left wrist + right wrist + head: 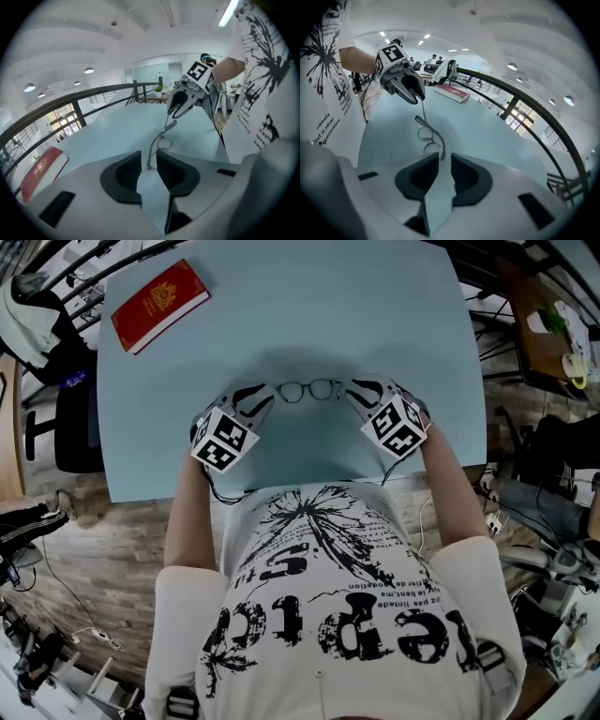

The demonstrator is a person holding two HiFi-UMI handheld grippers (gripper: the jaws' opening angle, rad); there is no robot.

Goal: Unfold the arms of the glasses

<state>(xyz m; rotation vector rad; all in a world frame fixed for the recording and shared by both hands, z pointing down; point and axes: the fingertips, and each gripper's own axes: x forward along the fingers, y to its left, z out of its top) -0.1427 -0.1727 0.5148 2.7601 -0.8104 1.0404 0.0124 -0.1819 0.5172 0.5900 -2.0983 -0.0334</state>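
The left hand-held gripper (149, 159) is pinching one end of the glasses (309, 390), apparently anchoring the frame so the other side can be worked. The right hand-held gripper (444, 157) is standing with its jaws apart. The frame's other end is sitting between them unpressed, probably so that a hold on an arm can be taken next. The glasses are spanning the gap between the two, seemingly lifted just off the middle of the pale blue surface (309, 306). A red book (159, 304) is lying well apart near the far left corner, out of the way.
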